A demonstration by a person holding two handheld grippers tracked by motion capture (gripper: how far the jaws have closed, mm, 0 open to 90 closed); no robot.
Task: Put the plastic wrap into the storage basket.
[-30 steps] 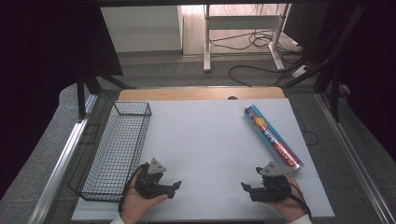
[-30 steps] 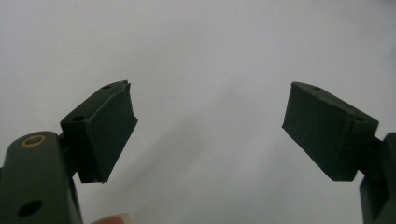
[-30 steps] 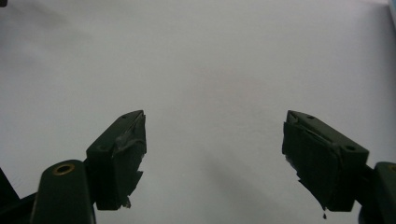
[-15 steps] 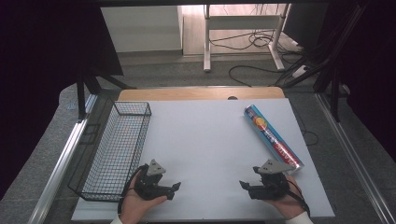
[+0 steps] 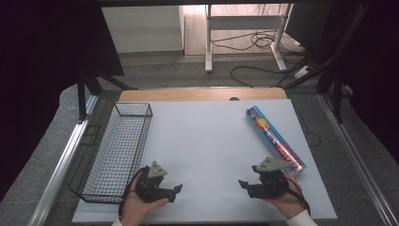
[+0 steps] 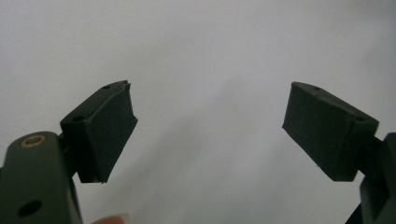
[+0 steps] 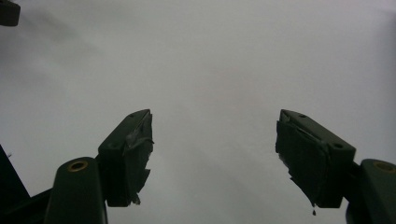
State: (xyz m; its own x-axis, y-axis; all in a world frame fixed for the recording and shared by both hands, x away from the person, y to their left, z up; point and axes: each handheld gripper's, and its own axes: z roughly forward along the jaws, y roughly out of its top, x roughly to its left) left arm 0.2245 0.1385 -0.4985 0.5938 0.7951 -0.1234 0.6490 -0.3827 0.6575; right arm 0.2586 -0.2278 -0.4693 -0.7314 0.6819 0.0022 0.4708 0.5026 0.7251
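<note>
A long blue box with red and orange print (image 5: pixel 275 139) lies slanted on the white table (image 5: pixel 207 141) at the right. My right gripper (image 5: pixel 244 186) rests just in front of the box's near end, held in a hand and pointing left. In the right gripper view its jaws (image 7: pixel 215 140) stand apart over bare white table. They have just been closing, with nothing between them. My left gripper (image 5: pixel 176 192) sits near the front left, pointing right, beside the wire basket (image 5: pixel 117 146). The left gripper view has its jaws (image 6: pixel 210 121) wide open over the table.
The black wire basket stands lengthwise along the table's left edge. A strip of wood (image 5: pixel 202 94) runs along the table's far edge. Beyond it are a desk frame (image 5: pixel 244 33) and cables (image 5: pixel 263 70) on the floor.
My right gripper has edged slightly to the left along the front of the table. The left gripper, the box and the basket have not moved.
</note>
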